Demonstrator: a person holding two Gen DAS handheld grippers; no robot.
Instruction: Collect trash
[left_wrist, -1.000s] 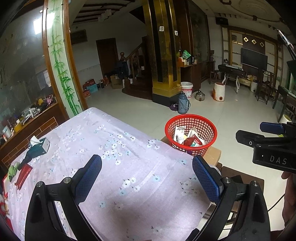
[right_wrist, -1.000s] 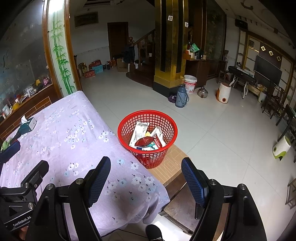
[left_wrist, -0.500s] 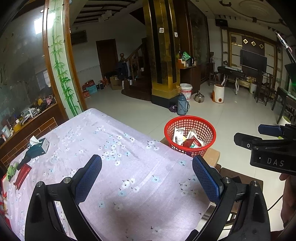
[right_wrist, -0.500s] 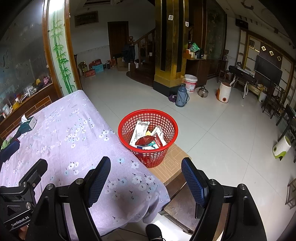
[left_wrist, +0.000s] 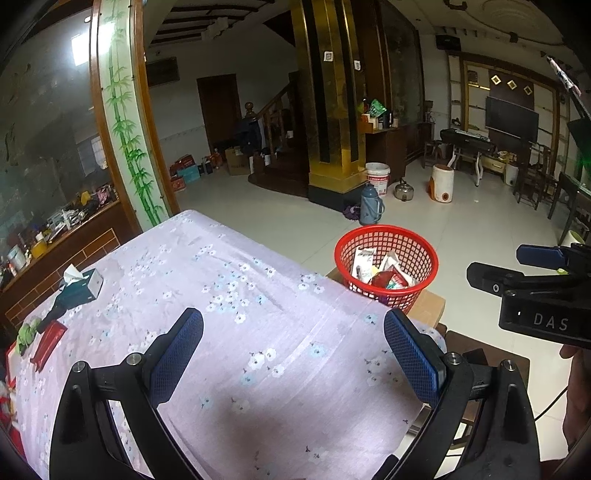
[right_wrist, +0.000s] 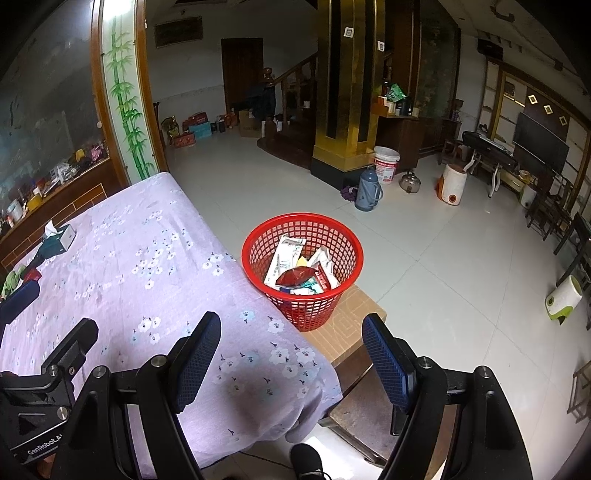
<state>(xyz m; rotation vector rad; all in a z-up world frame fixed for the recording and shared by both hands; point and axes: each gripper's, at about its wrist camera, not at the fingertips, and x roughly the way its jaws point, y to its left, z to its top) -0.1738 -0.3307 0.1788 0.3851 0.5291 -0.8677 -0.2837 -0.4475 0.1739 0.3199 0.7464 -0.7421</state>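
A red mesh basket (right_wrist: 302, 236) (left_wrist: 386, 240) stands on a low wooden stool beside the table, holding several wrappers and packets (right_wrist: 301, 275). My left gripper (left_wrist: 293, 350) hovers open over the purple flowered tablecloth (left_wrist: 221, 295), nothing between its blue pads. My right gripper (right_wrist: 291, 354) is also open and empty, above the table's near corner, with the basket just beyond it. The right gripper shows at the right edge of the left wrist view (left_wrist: 517, 269).
At the table's far left lie a tissue box (left_wrist: 83, 286), a red flat item (left_wrist: 48, 341) and a green thing. A thermos (right_wrist: 365, 192), bucket (right_wrist: 386, 164) and kettle stand on the tiled floor by a gold pillar. A shoe (right_wrist: 306, 459) shows below the table corner.
Both grippers stay open and nearly still. The left wrist view has drifted slightly, so the basket sits a touch higher in it.
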